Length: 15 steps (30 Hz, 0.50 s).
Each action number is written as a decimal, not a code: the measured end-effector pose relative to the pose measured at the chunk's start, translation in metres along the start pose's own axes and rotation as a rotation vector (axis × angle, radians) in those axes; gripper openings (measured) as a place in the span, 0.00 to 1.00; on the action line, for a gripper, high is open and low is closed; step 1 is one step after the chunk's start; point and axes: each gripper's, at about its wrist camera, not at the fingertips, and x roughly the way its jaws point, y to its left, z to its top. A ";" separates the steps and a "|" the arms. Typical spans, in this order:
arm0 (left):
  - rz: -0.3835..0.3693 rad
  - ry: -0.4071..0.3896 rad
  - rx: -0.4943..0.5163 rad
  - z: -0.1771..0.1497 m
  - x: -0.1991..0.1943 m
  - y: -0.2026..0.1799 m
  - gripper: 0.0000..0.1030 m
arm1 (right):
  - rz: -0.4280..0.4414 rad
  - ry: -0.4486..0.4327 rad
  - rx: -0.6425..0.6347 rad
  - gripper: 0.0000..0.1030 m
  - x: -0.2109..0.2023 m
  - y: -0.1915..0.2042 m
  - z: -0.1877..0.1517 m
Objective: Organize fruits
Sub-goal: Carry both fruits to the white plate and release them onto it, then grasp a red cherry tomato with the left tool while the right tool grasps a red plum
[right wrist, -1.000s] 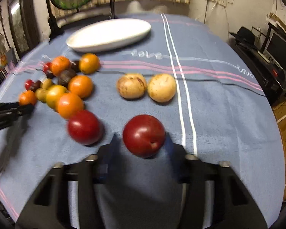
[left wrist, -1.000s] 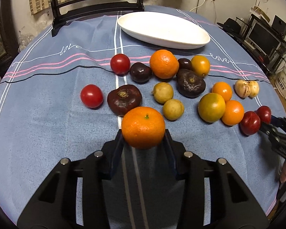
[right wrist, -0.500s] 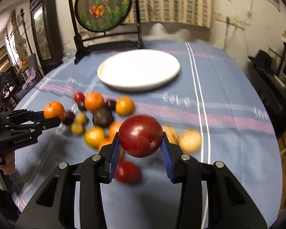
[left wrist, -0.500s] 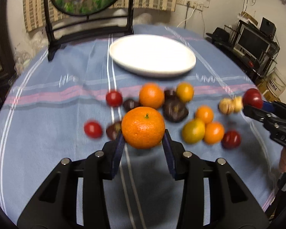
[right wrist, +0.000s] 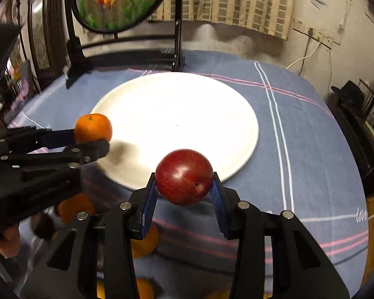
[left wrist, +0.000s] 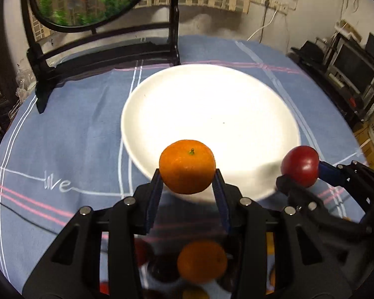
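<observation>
Now that both grippers have swung up from the fruit pile to the white plate [left wrist: 137,114], left gripper [left wrist: 187,186] clamped on the mandarin [left wrist: 187,166] and right gripper [right wrist: 184,194] on the red plum [right wrist: 184,176], drop-off looks next.

Right gripper [right wrist: 184,191] had a red plum [right wrist: 184,176] pinched over the white plate's [right wrist: 187,114] near rim; left gripper [right wrist: 97,139] gripped an orange [right wrist: 93,127].

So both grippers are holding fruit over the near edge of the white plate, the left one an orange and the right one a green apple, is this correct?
Not quite: the fruit in the right gripper is dark red, not green, as the right wrist view shows clearly. The rest holds: the left gripper grips an orange, and both hang at the near edge of the white plate.
</observation>
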 end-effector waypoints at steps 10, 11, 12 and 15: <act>-0.015 -0.046 -0.046 -0.003 -0.016 0.010 0.85 | 0.015 -0.024 0.040 0.57 -0.010 -0.011 -0.006; -0.021 -0.049 -0.042 -0.007 -0.021 0.011 0.85 | 0.024 -0.024 0.056 0.57 -0.016 -0.014 -0.009; -0.023 -0.051 -0.032 -0.014 -0.029 0.014 0.85 | 0.034 -0.026 0.074 0.57 -0.022 -0.018 -0.014; -0.006 -0.071 -0.019 -0.032 -0.045 0.022 0.88 | 0.063 -0.024 0.101 0.57 -0.047 -0.026 -0.035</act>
